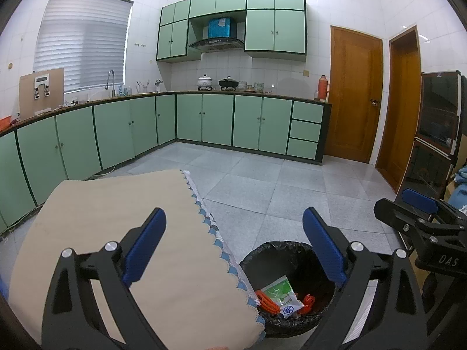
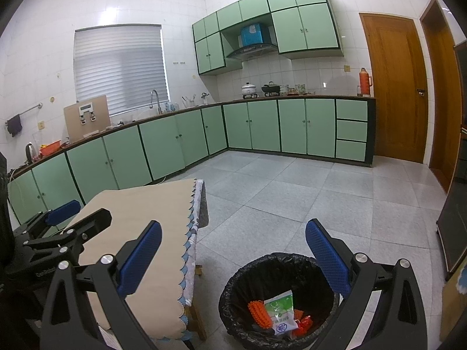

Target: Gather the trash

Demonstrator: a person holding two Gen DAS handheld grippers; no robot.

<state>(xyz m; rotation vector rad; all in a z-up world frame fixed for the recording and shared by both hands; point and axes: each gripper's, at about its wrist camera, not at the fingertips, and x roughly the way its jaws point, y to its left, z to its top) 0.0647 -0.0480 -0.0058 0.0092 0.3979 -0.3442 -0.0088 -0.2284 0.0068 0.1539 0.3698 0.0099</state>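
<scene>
Blue-padded fingers of the left gripper (image 1: 233,248) fill the foreground, spread wide and holding nothing, above the edge of a table draped in a beige cloth with blue scalloped trim (image 1: 116,227). Over on the other side, the right gripper (image 2: 233,256) hangs just as wide apart, also empty-handed. Down between them sits the round bin lined with a black plastic bag (image 2: 236,280), on the grey tiled floor (image 2: 292,192) just beside the table. Inside it lie a green-and-white plastic packet (image 2: 280,312), a spiky orange brush-like piece (image 2: 258,313) and a crumpled orange-red wrapper (image 2: 303,323).
</scene>
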